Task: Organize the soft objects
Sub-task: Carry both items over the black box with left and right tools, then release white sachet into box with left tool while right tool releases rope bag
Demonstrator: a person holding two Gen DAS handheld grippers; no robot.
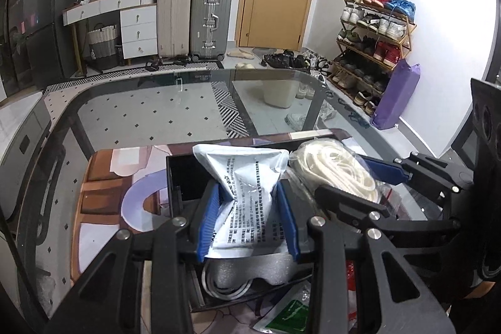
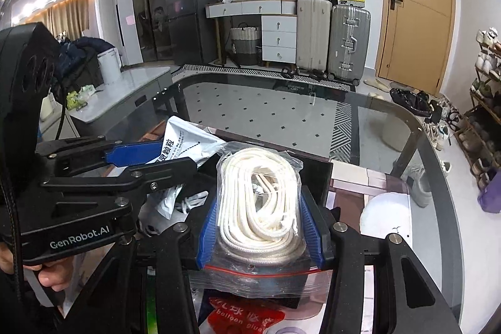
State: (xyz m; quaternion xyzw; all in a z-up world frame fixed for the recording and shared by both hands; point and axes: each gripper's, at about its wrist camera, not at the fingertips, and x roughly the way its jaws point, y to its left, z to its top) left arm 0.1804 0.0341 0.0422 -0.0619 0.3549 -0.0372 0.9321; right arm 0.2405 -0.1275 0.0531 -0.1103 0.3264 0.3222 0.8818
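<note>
Squeezing in from both sides, the left claw [image 1: 249, 219] grips a white pouch [image 1: 247, 193] at its waist, over the black box [image 1: 184, 177] on the glass worktop [image 1: 141, 115]. It buckles where pinched: soft, light, loosely filled, I'd judge, so mid-body is the hold. Over to the right wrist view: the right claw [image 2: 260, 227] clamps a bagged rope coil [image 2: 260, 196] above that box. Slick film, springy rope; grip the coil's bulk, not the loose plastic.
</note>
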